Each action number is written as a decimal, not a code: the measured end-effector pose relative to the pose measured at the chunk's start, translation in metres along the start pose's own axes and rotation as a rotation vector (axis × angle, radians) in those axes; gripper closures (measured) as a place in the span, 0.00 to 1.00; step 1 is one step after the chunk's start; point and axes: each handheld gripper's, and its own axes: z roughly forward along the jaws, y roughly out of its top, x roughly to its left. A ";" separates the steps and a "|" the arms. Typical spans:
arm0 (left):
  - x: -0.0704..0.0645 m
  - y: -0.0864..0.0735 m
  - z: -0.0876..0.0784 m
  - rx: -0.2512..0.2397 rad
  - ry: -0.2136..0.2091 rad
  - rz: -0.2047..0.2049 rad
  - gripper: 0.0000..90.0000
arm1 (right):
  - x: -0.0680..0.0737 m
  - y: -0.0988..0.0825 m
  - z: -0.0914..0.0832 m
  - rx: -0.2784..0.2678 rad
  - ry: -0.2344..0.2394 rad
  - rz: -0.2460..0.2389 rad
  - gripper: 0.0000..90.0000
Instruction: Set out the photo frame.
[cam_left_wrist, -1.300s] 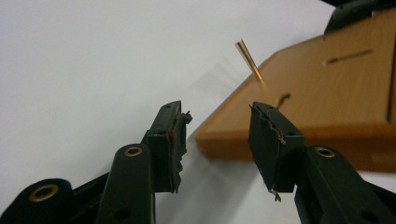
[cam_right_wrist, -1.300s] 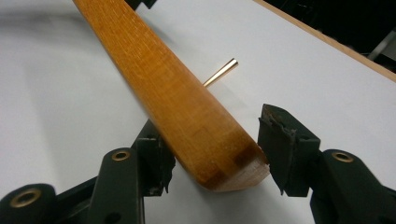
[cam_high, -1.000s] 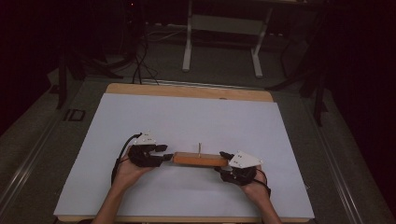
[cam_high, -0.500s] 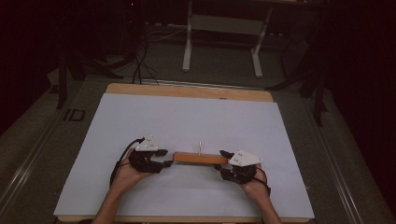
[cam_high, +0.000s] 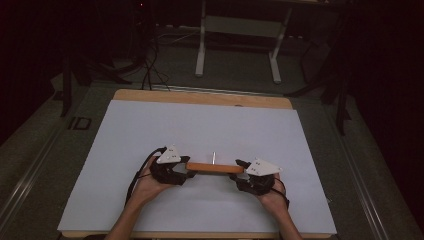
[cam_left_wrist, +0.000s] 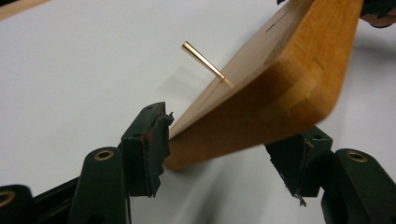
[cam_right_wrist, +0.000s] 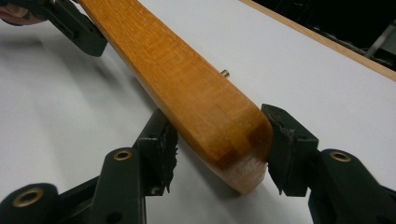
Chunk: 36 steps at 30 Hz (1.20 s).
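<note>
Now left gripper (cam_high: 186, 171) eased open, wooden board (cam_high: 215, 168) between jaws

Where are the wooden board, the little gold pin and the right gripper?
wooden board (cam_high: 214, 168): high view, middle of its top face.
gold pin (cam_left_wrist: 203, 59): left gripper view, middle of its shaft.
right gripper (cam_right_wrist: 219, 147): right gripper view, midway between its fingertips.

Left gripper (cam_high: 186, 171) jaws just opening; right gripper (cam_high: 239, 170) clamped.
</note>
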 end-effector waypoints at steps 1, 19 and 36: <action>0.000 0.000 0.001 -0.002 0.001 0.000 0.46 | 0.000 0.000 0.000 0.001 0.001 0.002 0.53; 0.001 0.002 0.008 -0.002 0.029 0.025 0.57 | -0.011 -0.010 0.007 0.026 -0.018 0.038 0.56; 0.000 0.005 0.012 0.023 0.101 0.093 0.65 | -0.022 -0.010 0.014 0.006 -0.013 0.068 0.58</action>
